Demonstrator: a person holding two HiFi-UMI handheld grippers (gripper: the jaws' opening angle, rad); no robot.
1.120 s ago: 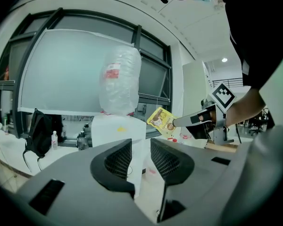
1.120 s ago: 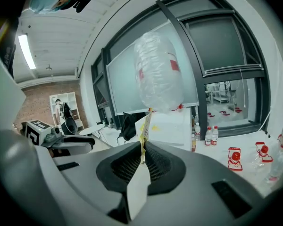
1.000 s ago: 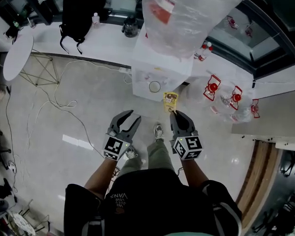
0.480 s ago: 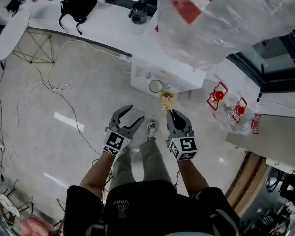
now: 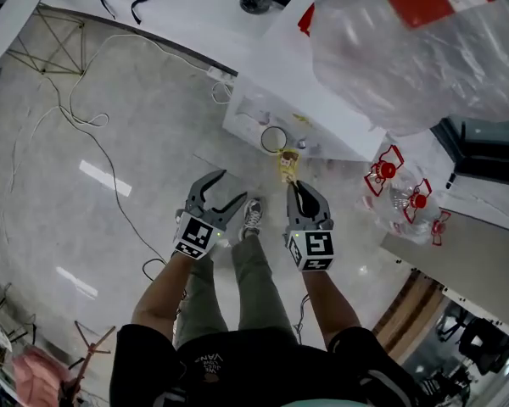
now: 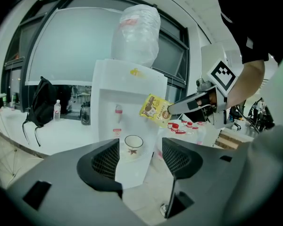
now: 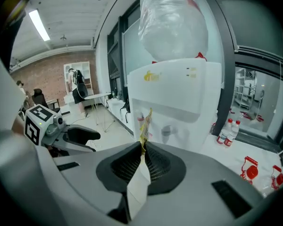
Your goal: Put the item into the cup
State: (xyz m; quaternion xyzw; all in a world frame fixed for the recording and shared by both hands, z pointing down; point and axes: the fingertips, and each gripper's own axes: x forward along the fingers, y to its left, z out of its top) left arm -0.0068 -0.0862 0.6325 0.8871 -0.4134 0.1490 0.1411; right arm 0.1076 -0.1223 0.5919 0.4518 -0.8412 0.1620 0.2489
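Observation:
A white cup (image 5: 273, 139) stands on the tray of a white water dispenser (image 5: 248, 100). In the left gripper view the cup (image 6: 133, 144) shows straight ahead between the jaws. My right gripper (image 5: 293, 186) is shut on a yellow sachet (image 5: 288, 166), held upright just short of the cup. The sachet (image 7: 144, 124) is pinched edge-on in the right gripper (image 7: 143, 149). From the left gripper's camera the sachet (image 6: 155, 109) hangs above and right of the cup. My left gripper (image 5: 231, 186) is to the left, its jaws opening and nothing between them.
A large clear water jug (image 5: 424, 41) tops the dispenser. Red-capped bottles (image 5: 399, 189) lie on the floor at the right. Cables (image 5: 85, 117) trail across the floor at the left. A black backpack (image 6: 42, 102) sits on a white counter. The person's shoe (image 5: 252, 214) is between the grippers.
Both grippers have come closer to the dispenser, and the sachet now sits nearer the cup. The left gripper's jaws have spread wider.

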